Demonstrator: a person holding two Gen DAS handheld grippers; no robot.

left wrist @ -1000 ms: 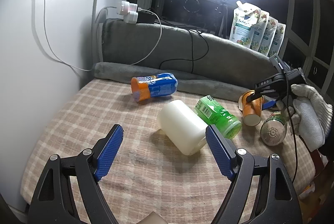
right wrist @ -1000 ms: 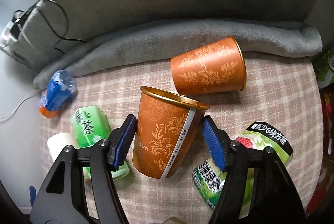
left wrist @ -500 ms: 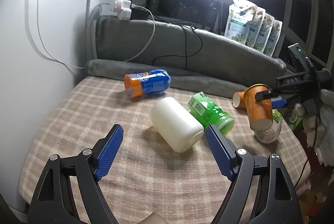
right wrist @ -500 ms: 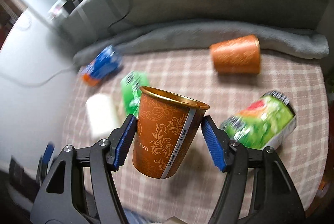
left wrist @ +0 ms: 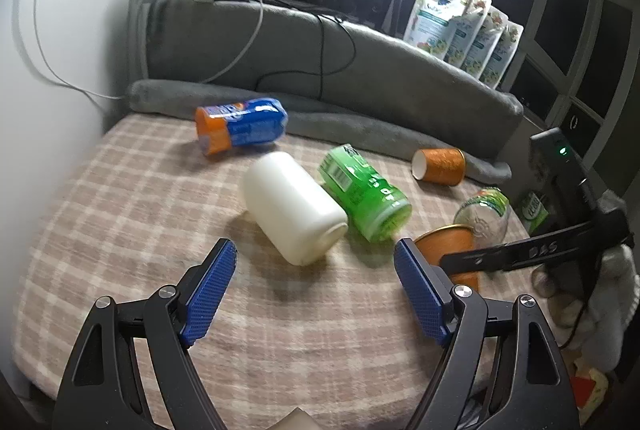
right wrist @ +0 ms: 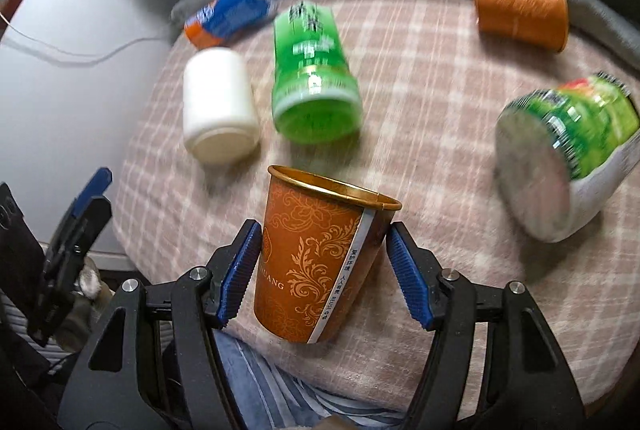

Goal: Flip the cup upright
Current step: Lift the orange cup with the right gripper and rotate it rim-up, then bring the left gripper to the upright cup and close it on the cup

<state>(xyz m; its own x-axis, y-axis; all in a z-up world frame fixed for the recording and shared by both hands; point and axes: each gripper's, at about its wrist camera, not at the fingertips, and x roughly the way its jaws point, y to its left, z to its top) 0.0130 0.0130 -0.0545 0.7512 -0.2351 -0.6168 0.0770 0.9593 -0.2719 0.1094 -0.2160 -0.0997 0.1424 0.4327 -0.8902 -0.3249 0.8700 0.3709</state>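
My right gripper (right wrist: 325,272) is shut on an orange paper cup (right wrist: 316,262) with gold patterns, mouth up and slightly tilted, near the table's front edge. In the left wrist view this cup (left wrist: 448,250) shows at the right, partly hidden by the right gripper's black arm. A second orange cup (right wrist: 520,11) lies on its side at the back right, also seen in the left wrist view (left wrist: 440,165). My left gripper (left wrist: 314,290) is open and empty above the checked cloth, in front of a white bottle (left wrist: 292,205).
Lying on the checked cloth (left wrist: 120,230): a white bottle (right wrist: 218,109), a green bottle (right wrist: 314,77), a blue-orange bottle (right wrist: 230,11) and a green-labelled jar (right wrist: 560,157). A grey blanket roll (left wrist: 360,133) borders the back. A white wall (left wrist: 48,29) stands at the left.
My right gripper has carried the orange cup down and toward the front of the table. The left gripper has stayed open and shifted a little closer to the white bottle.
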